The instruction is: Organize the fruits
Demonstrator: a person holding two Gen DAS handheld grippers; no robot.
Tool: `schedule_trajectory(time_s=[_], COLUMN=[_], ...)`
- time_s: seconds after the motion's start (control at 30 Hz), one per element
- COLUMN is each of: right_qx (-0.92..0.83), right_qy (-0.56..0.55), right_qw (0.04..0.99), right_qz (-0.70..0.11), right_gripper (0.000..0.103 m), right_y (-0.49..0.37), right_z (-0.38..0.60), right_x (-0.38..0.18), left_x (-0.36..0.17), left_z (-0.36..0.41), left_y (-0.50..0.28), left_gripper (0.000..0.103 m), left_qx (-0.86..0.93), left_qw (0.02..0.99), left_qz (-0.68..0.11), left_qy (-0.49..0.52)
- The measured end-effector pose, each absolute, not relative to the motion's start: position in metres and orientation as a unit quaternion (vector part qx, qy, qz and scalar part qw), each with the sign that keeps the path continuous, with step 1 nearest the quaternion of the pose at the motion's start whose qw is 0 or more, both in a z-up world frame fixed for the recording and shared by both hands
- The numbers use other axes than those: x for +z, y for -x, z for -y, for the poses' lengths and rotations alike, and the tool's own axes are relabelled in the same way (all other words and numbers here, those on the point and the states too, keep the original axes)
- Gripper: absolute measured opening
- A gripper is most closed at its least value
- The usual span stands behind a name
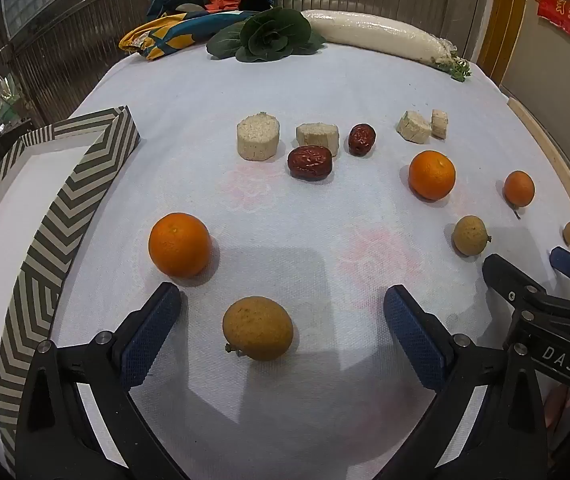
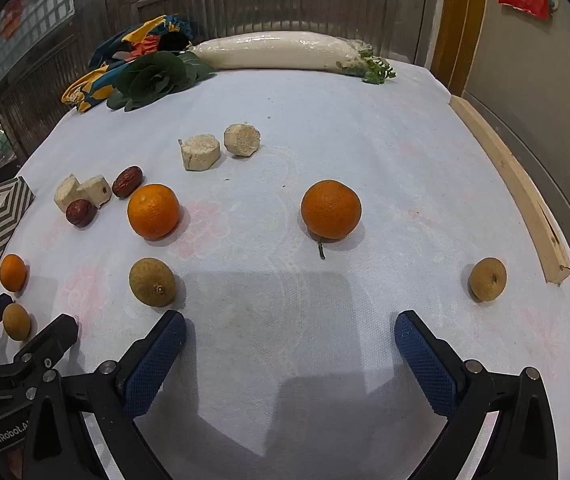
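A white, coarse-woven cloth (image 1: 325, 92) covers the table, and the fruit is scattered across it. In the left wrist view the left gripper (image 1: 281, 312) has its black arms and blue, cross-hatched pads spread wide, with a round tan longan (image 1: 258, 328) lying on the cloth between them, touching neither pad; its skin is matte and finely speckled, with a short stem stub at its lower left. Just beyond the left pad sits a glossy, dimpled orange (image 1: 179, 245), and beside that runs the wall of a box (image 1: 85, 184) patterned in grey and cream chevrons. Farther off lie two wrinkled dark-red jujubes (image 1: 309, 162), several pale, crumbly cut chunks (image 1: 257, 136) that may be some root or stem, a leafy green vegetable (image 1: 271, 36) and a long white radish (image 1: 381, 34) in clear wrap. In the right wrist view the right gripper (image 2: 289, 354) is likewise fully spread over bare cloth and grips nothing; a stemmed orange (image 2: 331, 209) lies well ahead of it, one longan (image 2: 152, 282) near its left pad and another (image 2: 487, 279) off to the right, near a raw wooden strip (image 2: 517, 184).
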State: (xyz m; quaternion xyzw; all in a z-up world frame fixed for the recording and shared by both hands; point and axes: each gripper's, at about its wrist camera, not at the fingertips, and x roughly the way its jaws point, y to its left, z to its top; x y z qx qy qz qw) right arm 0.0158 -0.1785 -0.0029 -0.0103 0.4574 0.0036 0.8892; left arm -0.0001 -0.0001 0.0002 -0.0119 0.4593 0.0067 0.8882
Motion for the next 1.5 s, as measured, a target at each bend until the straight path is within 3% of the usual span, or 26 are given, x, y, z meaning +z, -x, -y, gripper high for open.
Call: schedule_trajectory(time_s=[0.33,0.5,1.37,1.5], right_qx=[0.024,0.027,0.061,0.069], right_qy=[0.003,0.015,0.022,0.019], right_qw=[0.895,0.916,0.93,0.929], right_qz=[-0.446,-0.399,-0.361,-0.364], right_gripper=[0.103,0.103,0.103,0.091], right_y=[-0.007,0.016,0.06,0.058], right_z=[0.177,0.173,0.151,0.154], right_x=[0.006,0.028,0.052,0.05], left_x=[0.03,0.046,0.056,0.053], left_z=[0.002,-0.003,-0.027,-0.031], left_y=[0.028,0.046,0.075,0.072], left_gripper=[0.102,0.102,0.102,0.102], left_qx=[-0.005,-0.01,-0.025,-0.023], left_qw=[0.911,0.92,0.928,0.927], left_qz=[-0.413,-0.391,-0.37,-0.374], left_qy=[0.004,0.005,0.01,0.009])
